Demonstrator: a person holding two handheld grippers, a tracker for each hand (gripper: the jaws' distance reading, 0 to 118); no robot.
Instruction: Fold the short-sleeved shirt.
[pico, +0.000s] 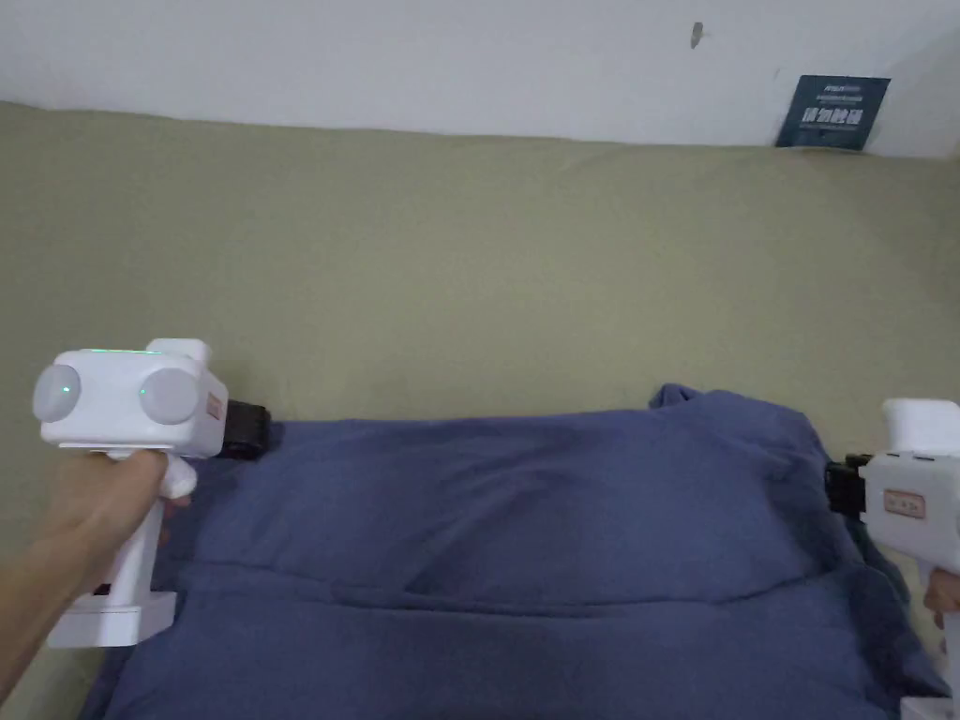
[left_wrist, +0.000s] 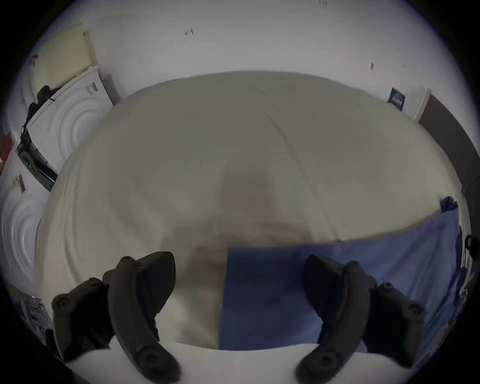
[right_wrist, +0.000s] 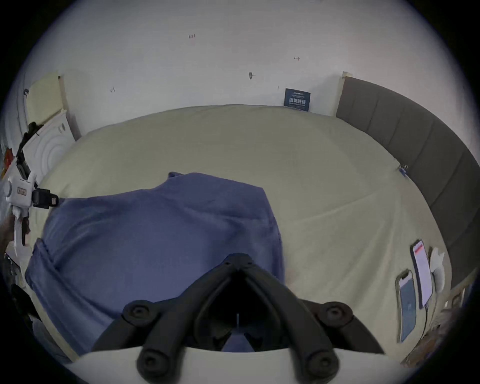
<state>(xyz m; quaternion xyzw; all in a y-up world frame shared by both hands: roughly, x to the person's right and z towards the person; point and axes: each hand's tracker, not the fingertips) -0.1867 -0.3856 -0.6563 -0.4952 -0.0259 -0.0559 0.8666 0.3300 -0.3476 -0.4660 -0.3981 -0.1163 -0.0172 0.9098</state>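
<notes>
A blue short-sleeved shirt (pico: 525, 525) lies on the olive bed sheet (pico: 469, 262), its upper layer doubled over with a straight far edge. My left gripper (pico: 251, 429) sits at the shirt's far left corner. In the left gripper view its jaws stand wide apart (left_wrist: 233, 262), open, with the shirt's corner (left_wrist: 259, 298) flat between them. My right gripper (pico: 837, 486) is at the shirt's right edge. In the right gripper view its jaws meet at the tips (right_wrist: 239, 259) on the edge of the blue cloth (right_wrist: 155, 233). The left gripper (right_wrist: 50, 200) shows far off there.
Two phones (right_wrist: 406, 306) lie on the sheet at the right, near a dark padded headboard (right_wrist: 415, 156). A dark blue card (pico: 832, 112) leans on the white wall behind the bed. White boxes (left_wrist: 65, 130) stand off the bed's left side.
</notes>
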